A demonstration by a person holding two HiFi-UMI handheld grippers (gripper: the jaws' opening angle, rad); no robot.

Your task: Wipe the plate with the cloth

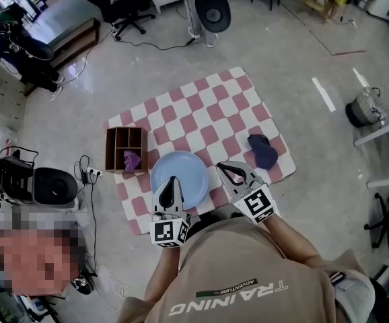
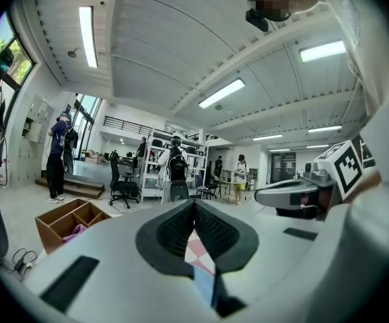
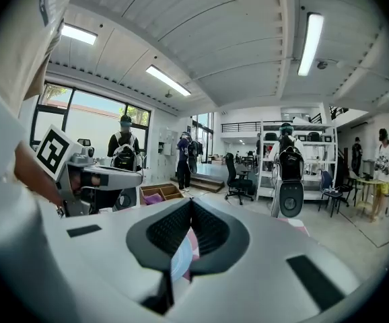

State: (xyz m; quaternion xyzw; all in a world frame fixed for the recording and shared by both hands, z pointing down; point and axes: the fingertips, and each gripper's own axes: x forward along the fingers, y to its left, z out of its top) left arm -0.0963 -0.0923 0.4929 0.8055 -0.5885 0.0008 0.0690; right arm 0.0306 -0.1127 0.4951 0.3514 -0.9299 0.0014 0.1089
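With the wiping apparently not yet begun, the left gripper over the light blue plate and the right gripper just beside it are closed and empty, while the dark navy cloth lies ungrasped right of the plate.

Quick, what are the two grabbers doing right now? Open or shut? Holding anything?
Left gripper: closed, holding nothing.
Right gripper: closed, holding nothing.
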